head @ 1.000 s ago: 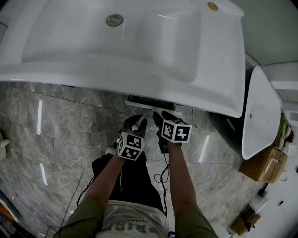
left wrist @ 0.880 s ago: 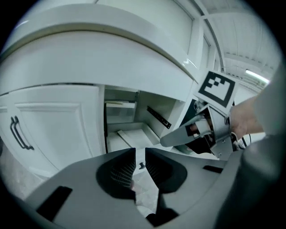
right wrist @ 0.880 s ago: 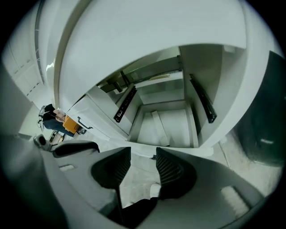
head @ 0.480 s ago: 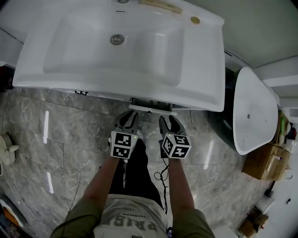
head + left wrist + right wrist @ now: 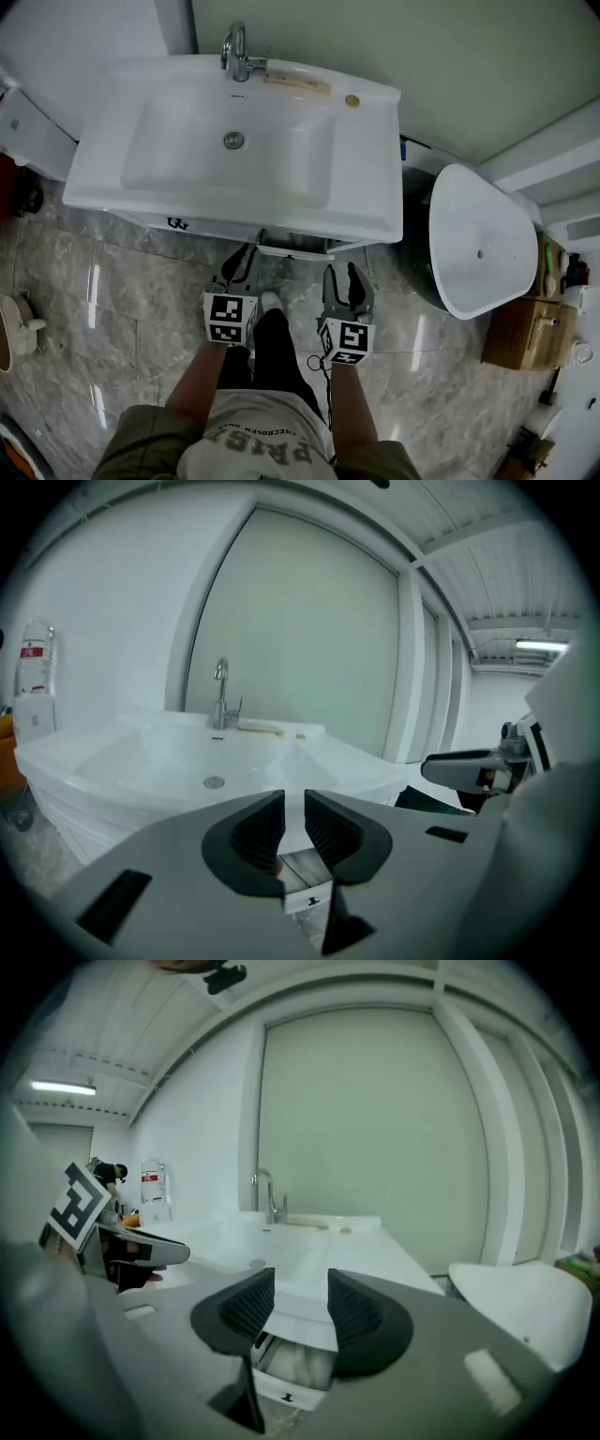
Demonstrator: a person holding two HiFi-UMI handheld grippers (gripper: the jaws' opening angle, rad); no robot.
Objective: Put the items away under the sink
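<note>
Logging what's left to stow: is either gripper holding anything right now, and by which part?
Nothing is held. The left gripper has its jaws slightly apart with nothing between them. The right gripper stands wider open, also empty.

The sink's (image 5: 375, 211) front rim hides most of the open drawer (image 5: 294, 251) beneath it. The jaws of my right gripper (image 5: 300, 1290) cover part of something white (image 5: 298, 1365) inside; I cannot tell what. The pale strip (image 5: 296, 84) at the sink's back edge is too small to name.
</note>
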